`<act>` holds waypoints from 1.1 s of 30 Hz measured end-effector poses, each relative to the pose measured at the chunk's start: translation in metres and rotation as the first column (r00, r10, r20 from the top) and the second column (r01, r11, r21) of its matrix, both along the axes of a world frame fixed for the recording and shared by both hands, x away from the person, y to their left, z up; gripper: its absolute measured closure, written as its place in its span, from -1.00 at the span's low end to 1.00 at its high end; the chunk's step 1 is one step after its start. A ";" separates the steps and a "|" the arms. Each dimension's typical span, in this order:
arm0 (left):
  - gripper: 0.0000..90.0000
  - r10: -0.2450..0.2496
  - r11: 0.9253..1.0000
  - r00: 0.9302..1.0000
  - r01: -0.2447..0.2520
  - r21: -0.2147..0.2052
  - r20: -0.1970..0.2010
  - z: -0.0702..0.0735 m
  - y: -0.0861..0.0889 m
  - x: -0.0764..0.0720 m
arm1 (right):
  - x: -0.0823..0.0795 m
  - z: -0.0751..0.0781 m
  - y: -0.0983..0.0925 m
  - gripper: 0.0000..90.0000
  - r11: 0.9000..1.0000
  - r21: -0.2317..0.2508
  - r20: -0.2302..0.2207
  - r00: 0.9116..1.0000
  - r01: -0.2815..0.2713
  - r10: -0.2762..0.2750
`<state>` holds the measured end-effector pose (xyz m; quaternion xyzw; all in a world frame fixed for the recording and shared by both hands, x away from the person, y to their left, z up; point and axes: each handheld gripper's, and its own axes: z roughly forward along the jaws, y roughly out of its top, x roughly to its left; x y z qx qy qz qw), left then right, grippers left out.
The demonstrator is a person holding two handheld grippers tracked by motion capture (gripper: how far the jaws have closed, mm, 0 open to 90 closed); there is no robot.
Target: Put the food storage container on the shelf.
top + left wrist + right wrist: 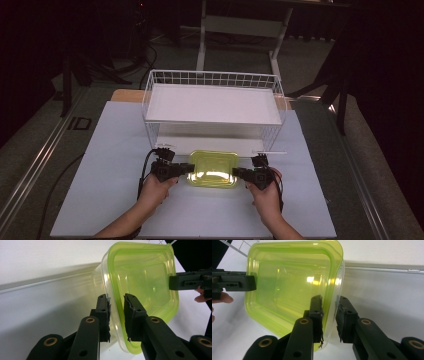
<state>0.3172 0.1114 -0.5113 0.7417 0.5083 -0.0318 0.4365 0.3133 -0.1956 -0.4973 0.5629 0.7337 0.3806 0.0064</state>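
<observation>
A yellow-green translucent container (212, 167) sits on the white table, just in front of the wire rack. My left gripper (191, 168) is at its left side and my right gripper (235, 173) at its right side. In the left gripper view the jaws of the left gripper (117, 301) straddle the wall of the container (145, 277), one inside and one outside, and its rim fills the gap. The right gripper (329, 302) holds the opposite rim of the container (287, 287) the same way. Each gripper view shows the other gripper's jaw at the far rim.
A white wire rack (212, 102) with a flat white upper shelf stands behind the container, with a low opening beneath the shelf. The white table top (115, 150) spreads to both sides. Dark floor, cables and a stand's legs lie beyond the table.
</observation>
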 end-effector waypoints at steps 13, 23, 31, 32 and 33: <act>0.78 0.024 0.999 0.999 -0.025 0.036 0.032 0.013 -0.003 -0.009 | -0.005 0.001 0.000 0.76 1.000 0.029 0.017 1.000 0.010 -0.010; 0.79 0.060 0.998 0.990 -0.058 -0.020 0.126 0.039 -0.002 0.010 | 0.010 0.030 0.000 0.76 0.998 0.050 0.108 0.993 0.043 -0.049; 0.79 0.100 0.995 0.975 -0.095 -0.034 0.198 0.044 -0.003 0.030 | 0.033 0.038 0.003 0.76 0.995 0.054 0.145 0.986 0.079 -0.086; 0.79 0.106 0.994 0.971 -0.101 -0.034 0.212 0.042 -0.004 0.030 | 0.035 0.038 0.004 0.76 0.996 0.049 0.149 0.985 0.081 -0.087; 0.79 0.104 0.994 0.969 -0.099 -0.035 0.222 0.041 -0.004 0.030 | 0.037 0.036 0.004 0.76 0.995 0.047 0.156 0.984 0.083 -0.089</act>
